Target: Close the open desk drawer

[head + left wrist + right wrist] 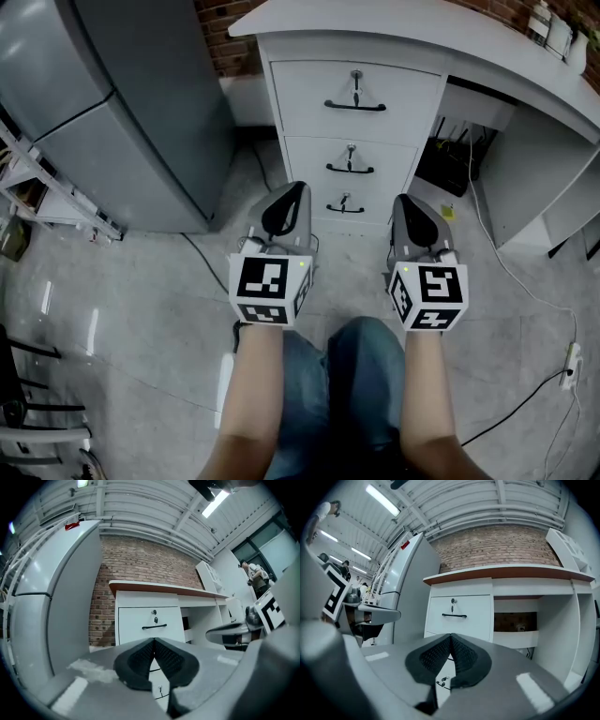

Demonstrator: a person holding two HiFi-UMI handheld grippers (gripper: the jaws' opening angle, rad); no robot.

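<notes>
The white desk pedestal [281, 141] stands ahead of me with three drawers stacked, each with a black handle and a key. The top drawer [394, 84] [136, 620] [473, 611], the middle drawer [309, 155] and the bottom drawer [375, 202] show fronts that look level with one another. My left gripper [292, 189] [153, 642] and my right gripper [405, 200] [450, 637] hover side by side short of the drawers, pointing at them. Both are shut, pads together, with nothing between them. Neither touches the desk.
A tall grey cabinet [122, 112] stands to the left of the desk, with a wire rack [37, 187] beyond it. The knee space [469, 150] on the right holds dark gear and cables. A power strip [570, 361] lies on the floor. My legs in jeans [347, 394] are below.
</notes>
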